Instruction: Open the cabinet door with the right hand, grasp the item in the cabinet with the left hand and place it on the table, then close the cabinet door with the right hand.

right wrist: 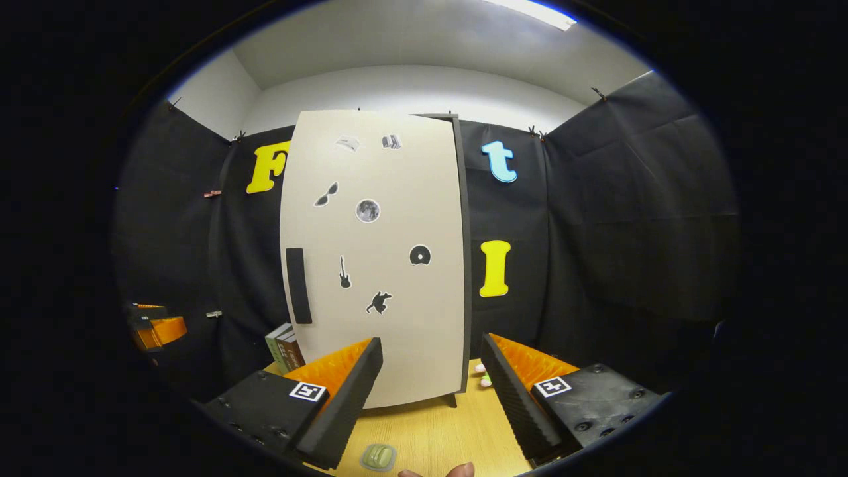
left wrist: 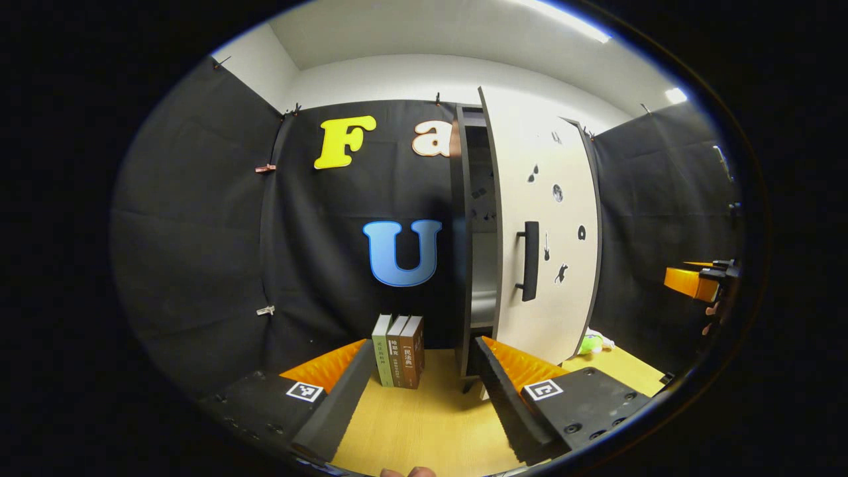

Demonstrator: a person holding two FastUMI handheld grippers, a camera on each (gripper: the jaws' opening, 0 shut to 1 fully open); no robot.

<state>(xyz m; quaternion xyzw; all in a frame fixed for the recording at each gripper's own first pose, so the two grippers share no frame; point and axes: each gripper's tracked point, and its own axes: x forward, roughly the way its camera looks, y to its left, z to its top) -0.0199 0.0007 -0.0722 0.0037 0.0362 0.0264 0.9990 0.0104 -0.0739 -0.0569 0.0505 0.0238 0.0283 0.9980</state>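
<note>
1. Nearest in the left gripper view, our left gripper has its jaws spread wide over the bare table, holding nothing.
2. In the right gripper view, our right gripper is likewise wide open and empty, with a small pale-green dish lying on the table just below its fingers.
3. Three books stand upright on the table just left of the cabinet; their spines carry writing too small for us to read.
4. The cabinet door stands partly open, its long dark handle well apart from both grippers; we judge that stiff bar the place to take hold.
5. Small black stickers dot the door: a guitar, sunglasses, a moon, no words.
6. Through the gap, the shelves look dim, and we cannot make out the item inside, so its weight and grip stay unknown.
7. A small soft toy lies beyond the cabinet's foot.
</note>
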